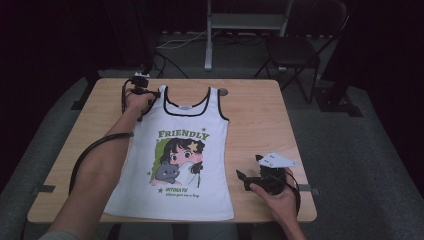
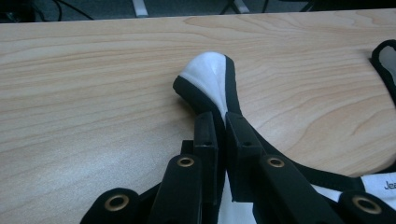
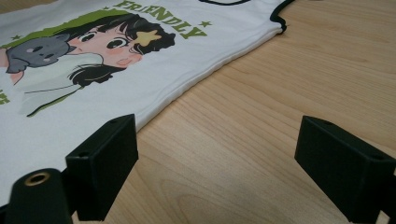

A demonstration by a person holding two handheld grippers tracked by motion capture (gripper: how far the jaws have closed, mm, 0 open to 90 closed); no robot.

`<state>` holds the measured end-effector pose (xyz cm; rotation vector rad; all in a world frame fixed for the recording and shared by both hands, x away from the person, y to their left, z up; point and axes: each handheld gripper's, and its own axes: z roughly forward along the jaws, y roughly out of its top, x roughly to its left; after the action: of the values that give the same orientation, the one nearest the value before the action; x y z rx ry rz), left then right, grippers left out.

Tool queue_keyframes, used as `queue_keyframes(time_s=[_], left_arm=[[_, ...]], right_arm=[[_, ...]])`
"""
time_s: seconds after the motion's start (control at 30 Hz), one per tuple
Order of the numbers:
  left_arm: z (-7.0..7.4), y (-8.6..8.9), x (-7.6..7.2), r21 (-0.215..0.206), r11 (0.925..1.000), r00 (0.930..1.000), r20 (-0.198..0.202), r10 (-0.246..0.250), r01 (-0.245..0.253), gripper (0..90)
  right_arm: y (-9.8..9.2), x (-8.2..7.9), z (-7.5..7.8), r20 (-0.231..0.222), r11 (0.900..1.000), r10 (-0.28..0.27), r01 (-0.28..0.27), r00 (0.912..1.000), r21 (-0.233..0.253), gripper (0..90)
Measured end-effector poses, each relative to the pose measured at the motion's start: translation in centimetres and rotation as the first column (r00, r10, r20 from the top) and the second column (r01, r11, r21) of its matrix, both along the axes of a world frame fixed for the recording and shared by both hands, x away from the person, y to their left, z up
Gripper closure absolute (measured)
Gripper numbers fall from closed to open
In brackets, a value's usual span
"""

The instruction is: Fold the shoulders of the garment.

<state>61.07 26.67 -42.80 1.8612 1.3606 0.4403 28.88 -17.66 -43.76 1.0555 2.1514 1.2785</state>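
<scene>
high view: a square light wooden table [image 1: 260, 107] carries a white sleeveless cotton top with black trim [image 1: 177, 165], spread flat and face up, hem toward the person, straps toward the table's far edge. its front bears green "friendly" lettering above a cartoon girl with a grey cat. at the table's far left corner the left gripper [image 1: 150, 93] sits on the top's left strap; near the table's front right corner the right gripper [image 1: 241, 176] rests just beside the top's side seam. the left gripper view adds the clenched jaws pinching the bunched white, black-edged strap [image 2: 210, 79]. the right gripper view [image 3: 217, 154] adds its jaws spread wide over bare wood, grasping nothing, one jaw at the top's edge [image 3: 140, 74].
</scene>
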Motion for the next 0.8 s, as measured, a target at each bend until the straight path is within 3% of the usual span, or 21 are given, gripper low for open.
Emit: queue_keyframes(time_s=[0.13,0.63,0.8], left_arm=[[0.1,0.0,-0.2,-0.019,0.9998,1.0000,0.006,-0.006,0.007,83.3],[1.9,-1.0,-1.1,0.070,0.9971,0.9990,0.030,-0.033,0.030,85.0],[2.4,-1.4,-1.9,0.074,0.9963,0.9981,0.041,-0.047,0.044,85.0]], right_arm=[[0.0,0.0,0.0,-0.001,1.000,0.005,-0.005,1.0000,0.002,12.8],[0.0,-0.1,0.0,0.004,1.000,0.005,-0.005,1.0000,0.004,12.8],[0.0,-0.2,0.1,0.009,1.000,0.009,-0.009,0.9999,0.002,12.8]])
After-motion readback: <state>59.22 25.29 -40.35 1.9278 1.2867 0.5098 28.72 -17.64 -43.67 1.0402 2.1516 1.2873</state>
